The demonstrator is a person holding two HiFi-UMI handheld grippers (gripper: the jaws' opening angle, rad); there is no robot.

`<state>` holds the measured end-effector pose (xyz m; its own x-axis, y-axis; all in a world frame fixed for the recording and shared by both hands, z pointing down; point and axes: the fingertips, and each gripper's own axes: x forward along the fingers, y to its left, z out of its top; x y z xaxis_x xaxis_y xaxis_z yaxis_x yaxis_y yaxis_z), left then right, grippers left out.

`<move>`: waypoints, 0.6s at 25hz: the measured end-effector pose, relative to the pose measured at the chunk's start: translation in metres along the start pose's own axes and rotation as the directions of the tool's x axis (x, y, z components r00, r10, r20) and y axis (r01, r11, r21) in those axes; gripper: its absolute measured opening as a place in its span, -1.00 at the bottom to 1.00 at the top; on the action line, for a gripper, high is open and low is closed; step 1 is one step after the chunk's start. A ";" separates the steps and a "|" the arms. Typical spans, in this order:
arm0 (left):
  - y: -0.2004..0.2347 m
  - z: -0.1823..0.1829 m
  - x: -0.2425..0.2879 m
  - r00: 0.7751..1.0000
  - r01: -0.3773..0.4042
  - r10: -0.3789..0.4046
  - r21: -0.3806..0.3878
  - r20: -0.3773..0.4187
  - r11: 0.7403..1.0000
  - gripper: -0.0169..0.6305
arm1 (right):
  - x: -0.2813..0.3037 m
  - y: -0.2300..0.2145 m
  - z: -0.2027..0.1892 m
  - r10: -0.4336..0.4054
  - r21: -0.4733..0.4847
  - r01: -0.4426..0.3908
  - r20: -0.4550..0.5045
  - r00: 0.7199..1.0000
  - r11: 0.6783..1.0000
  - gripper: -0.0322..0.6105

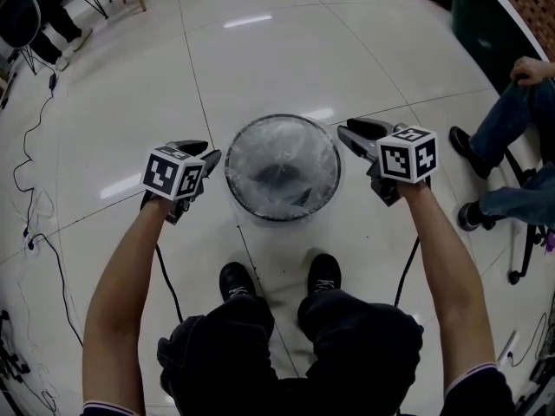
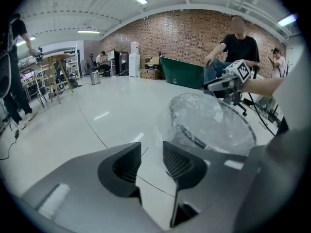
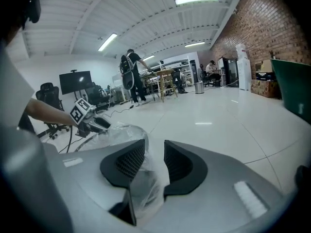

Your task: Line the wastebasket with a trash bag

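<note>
Clear, thin trash bag (image 1: 282, 170) lies over the wastebasket (image 1: 229, 180) on the floor (image 1: 260, 50) — it looks light, soft and slippery.
Left hand-held gripper (image 2: 151, 155) is open and empty; right hand-held gripper (image 3: 154, 155) is open with bag film between its jaws — probably best pinched at the rim.

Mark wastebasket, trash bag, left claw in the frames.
wastebasket (image 1: 237, 199), head view, lower-left of its rim.
trash bag (image 1: 282, 146), head view, clear film inside the rim.
left claw (image 2: 152, 148), left gripper view, midway between its tips.

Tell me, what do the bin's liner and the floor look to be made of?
Trash bag: thin clear plastic film, glossy; it crinkles and shows the wastebasket through. Floor: probably polished tile, pale, with seams and lamp reflections.
</note>
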<state>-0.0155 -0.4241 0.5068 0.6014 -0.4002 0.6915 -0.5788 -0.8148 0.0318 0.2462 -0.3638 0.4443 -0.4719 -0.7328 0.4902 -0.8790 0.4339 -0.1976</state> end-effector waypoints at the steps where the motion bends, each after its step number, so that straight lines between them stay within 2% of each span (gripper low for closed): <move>1: 0.001 -0.001 0.004 1.000 0.000 0.000 0.001 -0.006 1.000 -0.51 | 0.004 0.007 0.003 0.023 -0.010 -0.023 -0.001 1.000 1.000 -0.51; 2: 0.002 -0.003 0.008 1.000 -0.002 0.002 0.002 -0.012 1.000 -0.53 | 0.009 0.013 0.005 0.042 -0.027 -0.042 -0.009 0.999 0.999 -0.51; 7: 0.004 -0.003 0.026 1.000 -0.009 0.009 0.011 -0.019 1.000 -0.91 | 0.026 0.029 0.014 0.087 -0.089 -0.091 -0.045 0.995 0.992 -0.59; 11: 0.007 -0.006 0.042 0.999 0.007 -0.007 0.005 -0.032 1.000 -0.91 | 0.034 0.057 0.030 0.158 -0.125 -0.161 -0.037 0.987 0.979 -0.89; 15: 0.007 -0.018 0.058 0.998 0.019 -0.020 -0.009 -0.052 1.000 -0.91 | 0.044 0.099 0.040 0.253 -0.150 -0.259 -0.055 0.966 0.954 -0.89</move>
<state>0.0057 -0.4456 0.5601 0.5833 -0.3619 0.7272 -0.5720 -0.8187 0.0513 0.1355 -0.3743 0.4123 -0.6748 -0.5687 0.4703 -0.7063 0.6825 -0.1882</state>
